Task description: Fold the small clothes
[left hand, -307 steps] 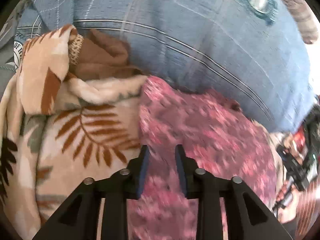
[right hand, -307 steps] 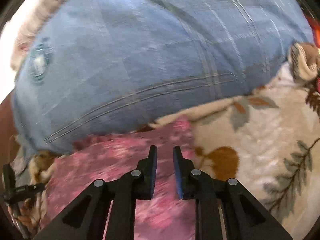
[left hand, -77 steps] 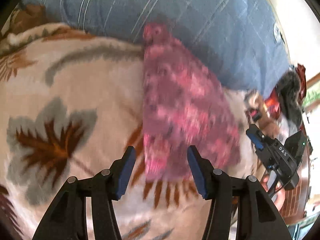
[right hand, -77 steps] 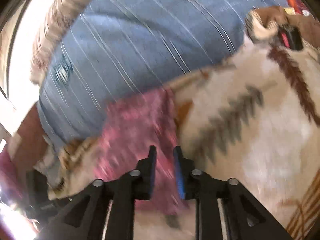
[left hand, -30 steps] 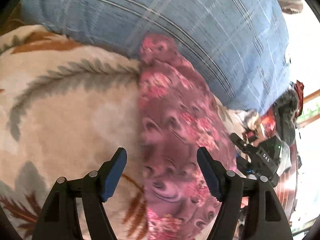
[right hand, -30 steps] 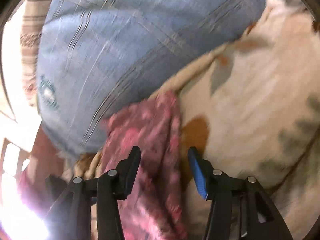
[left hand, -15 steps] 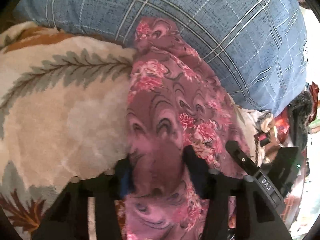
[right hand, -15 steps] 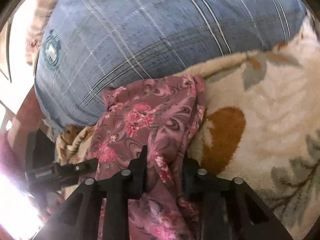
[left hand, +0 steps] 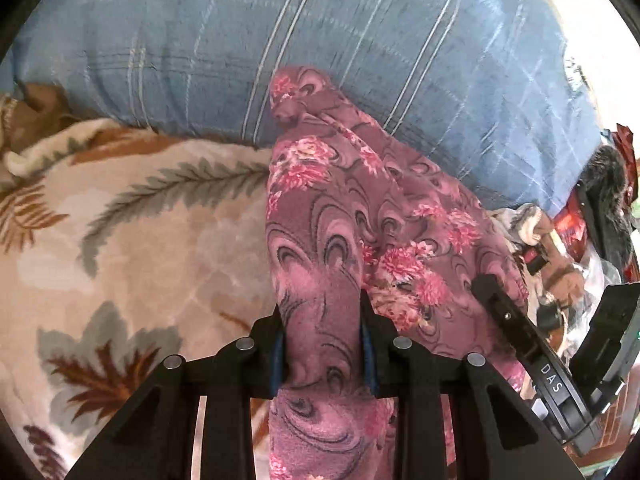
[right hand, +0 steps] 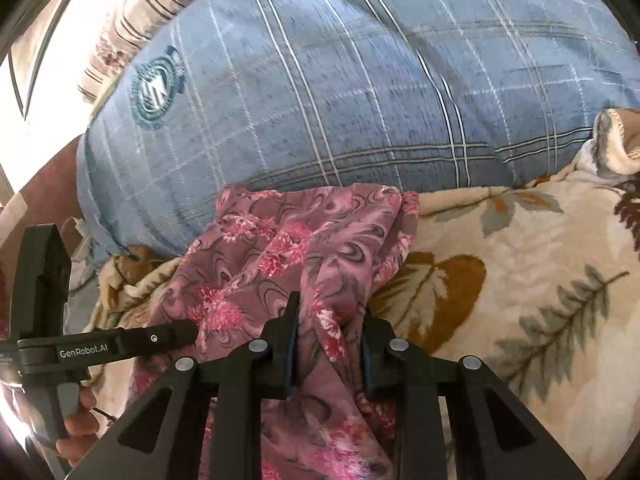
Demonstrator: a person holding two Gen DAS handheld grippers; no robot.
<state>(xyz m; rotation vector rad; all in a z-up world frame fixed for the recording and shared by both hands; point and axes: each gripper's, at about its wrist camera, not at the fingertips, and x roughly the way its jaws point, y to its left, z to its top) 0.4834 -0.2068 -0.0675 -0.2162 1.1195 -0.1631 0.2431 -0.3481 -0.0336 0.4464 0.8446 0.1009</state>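
Observation:
A small pink and purple floral garment (left hand: 360,216) lies bunched on a cream leaf-print blanket (left hand: 140,240), its far end against a blue plaid pillow (left hand: 320,40). My left gripper (left hand: 322,320) is shut on a fold of the near edge of the garment. My right gripper (right hand: 328,320) is shut on another fold of the same garment (right hand: 288,248). The right gripper also shows at the right of the left wrist view (left hand: 520,344), and the left gripper at the left of the right wrist view (right hand: 152,338). Cloth hangs down between both pairs of fingers.
The blue plaid pillow (right hand: 360,80) fills the back. The cream blanket (right hand: 520,280) spreads to the right. Clutter of dark and red items (left hand: 600,208) sits at the bed's far right. A striped cushion (right hand: 132,32) lies behind the pillow.
Both grippers were open over the garment a second ago; they have since closed on its near edge and now hold folds of it, slightly raised.

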